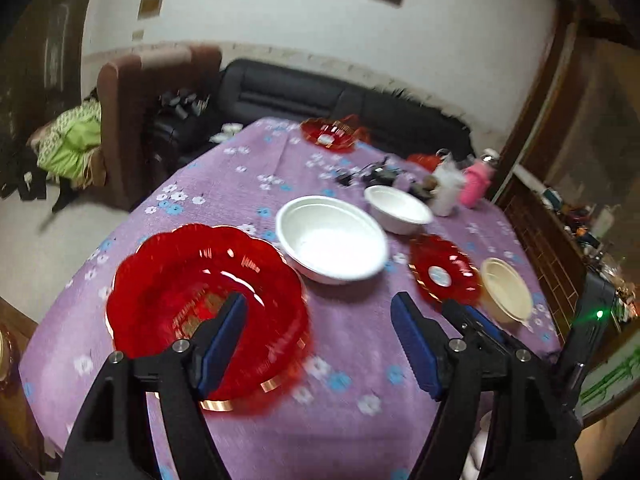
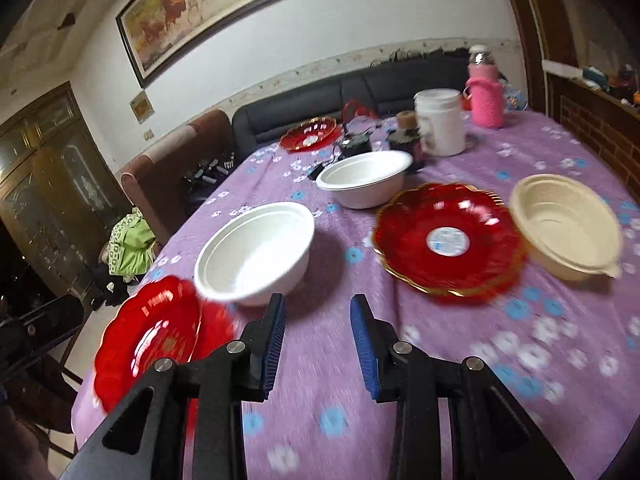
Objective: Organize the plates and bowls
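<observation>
Left wrist view: the left gripper (image 1: 320,344) hangs over a surface (image 1: 352,380) covered in purple cloth with small flowers, its blue-padded fingers (image 1: 224,336) spread wide with nothing between them. The landmark is the nearer large white paper bowl (image 1: 332,240). Just in front of it and to the left lies a stack of red scalloped plastic plates with gold rims (image 1: 192,288), partly under the left finger. Behind the landmark to the right sits a second white bowl (image 1: 400,208); to its right lie a smaller red scalloped plate (image 1: 444,274) and a cream bowl (image 1: 506,290).

Right wrist view: the right gripper (image 2: 318,344) is empty too, its fingers (image 2: 274,340) set narrowly apart over bare cloth just in front of the landmark bowl (image 2: 256,252). A round white sticker (image 2: 447,241) marks the smaller red plate's (image 2: 448,240) centre; its print is too blurred to read.

Judgement: both grippers are between pick-ups. A likely next move is to grip a loose bowl or plate by its rim and stack it with its like.
</observation>
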Action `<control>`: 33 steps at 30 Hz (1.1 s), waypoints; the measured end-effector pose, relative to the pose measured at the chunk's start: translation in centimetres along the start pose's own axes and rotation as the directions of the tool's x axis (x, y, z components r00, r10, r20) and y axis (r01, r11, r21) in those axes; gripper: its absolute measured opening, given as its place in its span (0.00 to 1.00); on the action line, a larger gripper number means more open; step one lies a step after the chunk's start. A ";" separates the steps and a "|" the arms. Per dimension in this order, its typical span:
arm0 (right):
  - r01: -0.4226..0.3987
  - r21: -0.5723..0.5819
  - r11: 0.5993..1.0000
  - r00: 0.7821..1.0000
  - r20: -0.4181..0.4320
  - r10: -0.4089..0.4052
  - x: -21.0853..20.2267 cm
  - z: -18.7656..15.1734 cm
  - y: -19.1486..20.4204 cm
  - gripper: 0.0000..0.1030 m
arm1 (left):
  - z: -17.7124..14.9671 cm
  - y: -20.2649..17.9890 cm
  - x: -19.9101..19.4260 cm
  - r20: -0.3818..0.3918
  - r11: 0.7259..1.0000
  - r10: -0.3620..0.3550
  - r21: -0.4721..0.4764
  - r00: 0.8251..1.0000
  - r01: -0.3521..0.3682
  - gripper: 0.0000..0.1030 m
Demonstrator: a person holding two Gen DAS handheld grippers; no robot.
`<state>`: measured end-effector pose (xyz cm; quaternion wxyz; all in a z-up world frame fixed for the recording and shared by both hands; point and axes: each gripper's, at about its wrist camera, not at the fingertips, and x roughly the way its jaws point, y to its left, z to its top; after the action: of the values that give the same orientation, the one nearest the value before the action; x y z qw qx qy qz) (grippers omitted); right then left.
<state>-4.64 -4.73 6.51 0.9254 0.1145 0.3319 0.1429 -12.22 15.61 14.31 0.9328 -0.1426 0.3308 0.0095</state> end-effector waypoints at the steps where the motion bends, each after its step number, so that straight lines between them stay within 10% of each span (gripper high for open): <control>1: 0.015 -0.013 1.000 1.000 0.015 -0.015 -1.4 -0.5 -0.1 0.35 | -1.0 -0.5 -0.9 0.025 1.000 0.000 0.005 1.000 0.000 0.73; 6: 0.078 -0.017 0.997 0.995 0.060 -0.077 -6.3 -1.5 -1.6 0.35 | -5.3 -3.4 -4.3 0.103 0.994 -0.031 0.112 0.994 0.020 0.74; 9: 0.146 -0.014 0.989 0.985 0.099 -0.144 -9.4 3.4 -3.2 0.35 | -6.1 -4.6 -6.9 0.182 0.988 -0.041 0.157 0.983 0.012 0.74; 14: 0.326 -0.083 0.942 0.893 0.353 -0.278 -18.7 15.2 -1.9 0.36 | -5.7 -4.0 -11.4 0.301 0.988 -0.066 0.156 0.951 0.019 0.93; 17: 0.293 -0.079 0.953 0.874 0.426 -0.234 -23.5 17.3 -0.4 0.73 | -6.1 -3.1 -12.8 0.375 0.990 -0.043 0.140 0.926 -0.010 0.97; 20: 0.159 -0.085 0.984 0.892 0.440 -0.106 -24.5 13.9 -0.2 0.84 | -6.3 -3.0 -12.3 0.388 0.987 -0.019 0.153 0.922 -0.044 0.97; 26: 0.106 -0.092 0.990 0.979 0.183 -0.088 -14.8 3.9 -0.4 0.78 | -6.5 -3.2 -10.3 0.333 0.983 -0.012 0.174 0.943 -0.049 0.97; 33: 0.086 -0.061 0.994 0.996 0.041 -0.083 -9.0 2.0 -2.4 0.71 | -6.0 -2.8 -8.8 0.279 0.980 0.005 0.190 0.960 -0.060 0.97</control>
<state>-9.56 -10.30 12.47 0.9399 0.0741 0.3140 0.1116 -22.44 11.94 16.02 0.9792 -0.0415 0.1984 0.0120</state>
